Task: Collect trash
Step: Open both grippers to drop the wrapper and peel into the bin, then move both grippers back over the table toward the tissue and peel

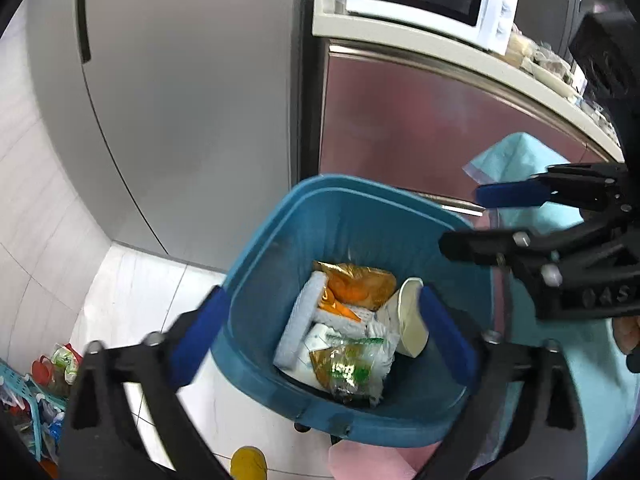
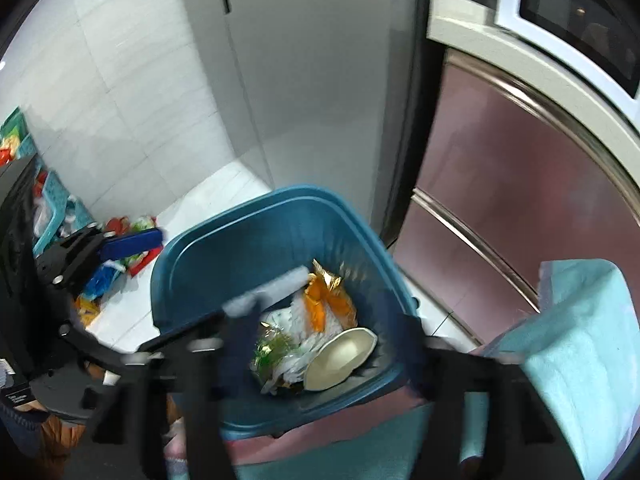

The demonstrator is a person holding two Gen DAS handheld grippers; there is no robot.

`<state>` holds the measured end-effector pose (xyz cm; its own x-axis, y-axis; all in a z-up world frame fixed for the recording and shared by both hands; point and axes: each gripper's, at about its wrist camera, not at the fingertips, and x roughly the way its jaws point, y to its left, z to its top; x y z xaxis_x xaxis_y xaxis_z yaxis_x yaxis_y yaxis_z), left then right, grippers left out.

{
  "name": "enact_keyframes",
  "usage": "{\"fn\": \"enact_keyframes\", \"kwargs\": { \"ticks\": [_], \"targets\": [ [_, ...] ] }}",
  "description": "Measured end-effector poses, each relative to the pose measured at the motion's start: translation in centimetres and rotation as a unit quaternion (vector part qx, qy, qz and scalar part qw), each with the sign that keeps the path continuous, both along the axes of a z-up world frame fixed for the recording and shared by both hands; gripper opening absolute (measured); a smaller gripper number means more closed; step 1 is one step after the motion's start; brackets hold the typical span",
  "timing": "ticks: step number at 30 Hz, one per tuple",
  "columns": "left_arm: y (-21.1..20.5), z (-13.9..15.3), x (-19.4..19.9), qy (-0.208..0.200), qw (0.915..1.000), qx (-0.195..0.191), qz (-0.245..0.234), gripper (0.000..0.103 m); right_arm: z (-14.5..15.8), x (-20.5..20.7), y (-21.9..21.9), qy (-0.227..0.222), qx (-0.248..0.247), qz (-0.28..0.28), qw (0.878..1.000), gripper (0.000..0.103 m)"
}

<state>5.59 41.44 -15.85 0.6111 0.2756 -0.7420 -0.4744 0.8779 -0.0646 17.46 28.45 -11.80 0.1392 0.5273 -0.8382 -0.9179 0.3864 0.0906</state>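
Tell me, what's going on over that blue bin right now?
Left gripper open, empty, over the blue bin. Right gripper open, empty. Wrappers and paper cup inside the bin. Nothing blocking.

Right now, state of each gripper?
Left gripper: open, fingers empty over the blue bin.
Right gripper: open, holding nothing.

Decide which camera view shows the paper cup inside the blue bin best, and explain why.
The right wrist view: the paper cup lies sharp with its mouth fully open to the camera. In the left wrist view the cup is partly hidden behind a claw finger.
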Motion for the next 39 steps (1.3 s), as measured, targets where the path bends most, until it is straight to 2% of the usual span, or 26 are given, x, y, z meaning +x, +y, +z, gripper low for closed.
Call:
{"fn": "enact_keyframes", "kwargs": {
  "ticks": [2, 7, 9, 18, 22, 27, 30, 33, 39],
  "targets": [
    [-0.3, 0.6, -0.3, -0.005, 1.0000, 0.004, 0.001, 0.097, 0.5, 0.3, -0.6, 0.007, 0.016, -0.004, 1.000, 0.080],
    [-1.3, 3.3, -1.8, -0.039, 0.9991, 0.010, 0.010, 0.097, 3.2, 0.2, -4.3, -0.022, 0.060, -0.024, 0.998, 0.083],
    [-2.1, 4.6, -2.4, -0.056, 0.9983, 0.013, 0.008, 0.097, 4.4, 0.2, -6.3, -0.038, 0.081, -0.038, 0.995, 0.096],
    [-8.0, 10.3, -3.2, -0.107, 0.9931, 0.038, -0.032, 0.097, 9.4, -0.4, -17.9, -0.119, 0.149, -0.128, 0.973, 0.096],
    [-12.9, 12.2, -2.6, -0.126, 0.9883, 0.049, -0.071, 0.098, 10.3, -1.2, -24.3, -0.154, 0.156, -0.179, 0.959, 0.096],
    [-20.3, 12.8, -0.3, -0.133, 0.9791, 0.047, -0.146, 0.098, 9.5, -2.1, -32.7, -0.163, 0.155, -0.249, 0.942, 0.097],
    [-25.3, 12.0, 1.7, -0.127, 0.9724, 0.039, -0.192, 0.098, 8.5, -2.8, -37.9, -0.166, 0.148, -0.292, 0.930, 0.097],
    [-29.4, 10.8, 3.4, -0.112, 0.9663, 0.037, -0.228, 0.098, 6.9, -3.2, -43.0, -0.164, 0.118, -0.338, 0.919, 0.097],
    [-38.0, 8.6, 7.8, -0.084, 0.9452, 0.051, -0.311, 0.098, 3.5, -3.0, -49.4, -0.138, 0.084, -0.393, 0.905, 0.097]
  ]
}}
